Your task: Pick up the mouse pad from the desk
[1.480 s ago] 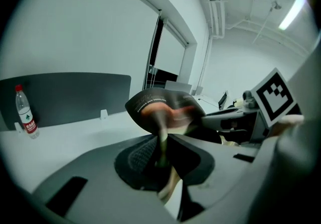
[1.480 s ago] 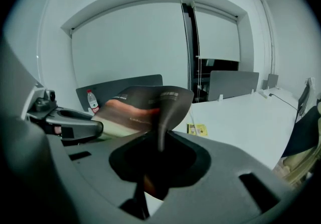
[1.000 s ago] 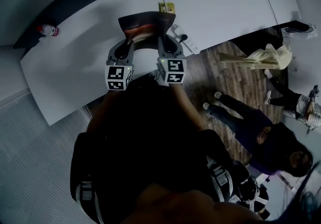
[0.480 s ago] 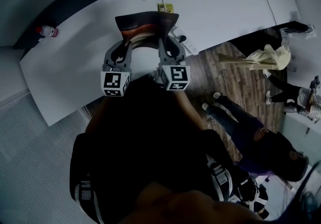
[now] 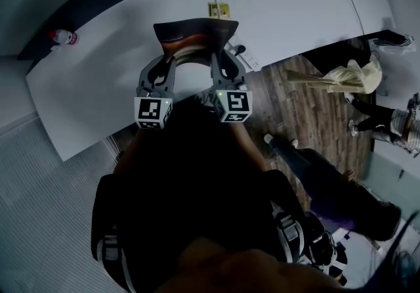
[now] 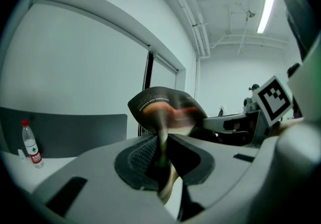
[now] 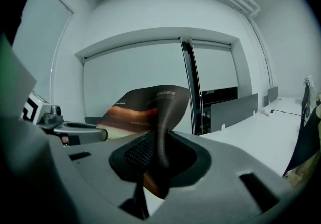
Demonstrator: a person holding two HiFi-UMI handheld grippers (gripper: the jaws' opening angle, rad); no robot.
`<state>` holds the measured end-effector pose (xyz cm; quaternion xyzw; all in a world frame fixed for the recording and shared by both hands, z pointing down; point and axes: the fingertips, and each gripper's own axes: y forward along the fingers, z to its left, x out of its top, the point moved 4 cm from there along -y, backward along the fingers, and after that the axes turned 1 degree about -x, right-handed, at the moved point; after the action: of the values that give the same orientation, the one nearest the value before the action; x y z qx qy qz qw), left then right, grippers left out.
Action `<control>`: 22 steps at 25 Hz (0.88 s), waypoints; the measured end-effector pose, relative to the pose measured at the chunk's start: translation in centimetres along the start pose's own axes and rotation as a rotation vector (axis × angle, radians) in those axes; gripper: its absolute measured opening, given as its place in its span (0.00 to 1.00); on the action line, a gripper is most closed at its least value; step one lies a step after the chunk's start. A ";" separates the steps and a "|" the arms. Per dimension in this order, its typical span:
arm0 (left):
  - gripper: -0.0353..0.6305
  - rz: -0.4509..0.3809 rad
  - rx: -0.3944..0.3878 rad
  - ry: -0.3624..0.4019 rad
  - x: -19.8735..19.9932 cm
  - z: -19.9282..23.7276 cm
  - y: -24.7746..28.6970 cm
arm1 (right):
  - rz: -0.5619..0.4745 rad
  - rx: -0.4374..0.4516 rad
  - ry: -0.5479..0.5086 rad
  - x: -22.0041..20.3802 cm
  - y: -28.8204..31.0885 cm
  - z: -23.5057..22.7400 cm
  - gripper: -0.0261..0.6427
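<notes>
the mouse pad [image 5: 193, 35] has risen, seemingly clear of the bench [image 5: 98, 81]; left tongs [image 5: 168, 56] and right tongs [image 5: 214, 54] each clamp one edge.

Dark mouse pad [image 5: 193, 35], orange-red print (some small white lettering), bowed, hanging clear above white desk [image 5: 98, 81]

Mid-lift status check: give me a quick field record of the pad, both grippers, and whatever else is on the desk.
mouse pad: raised above the desk, bowed between the two grippers
left gripper: jaws shut on the pad's left side
right gripper: jaws shut on the pad's right side
also on desk: water bottle at the far left end; power strip just right of the pad
</notes>
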<state>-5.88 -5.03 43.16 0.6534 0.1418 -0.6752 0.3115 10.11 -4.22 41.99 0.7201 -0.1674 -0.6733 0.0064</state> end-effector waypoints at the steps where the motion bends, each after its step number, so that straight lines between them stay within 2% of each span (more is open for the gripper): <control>1: 0.13 0.001 0.000 -0.002 0.0 0.0 0.0 | -0.001 0.000 0.001 0.0 0.0 0.0 0.13; 22: 0.13 -0.018 0.014 0.011 0.0 0.0 -0.4 | -0.016 0.009 -0.008 0.4 -0.8 0.2 0.12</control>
<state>-6.15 -4.73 43.06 0.6581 0.1446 -0.6752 0.3002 10.16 -3.50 41.43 0.7187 -0.1647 -0.6755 -0.0028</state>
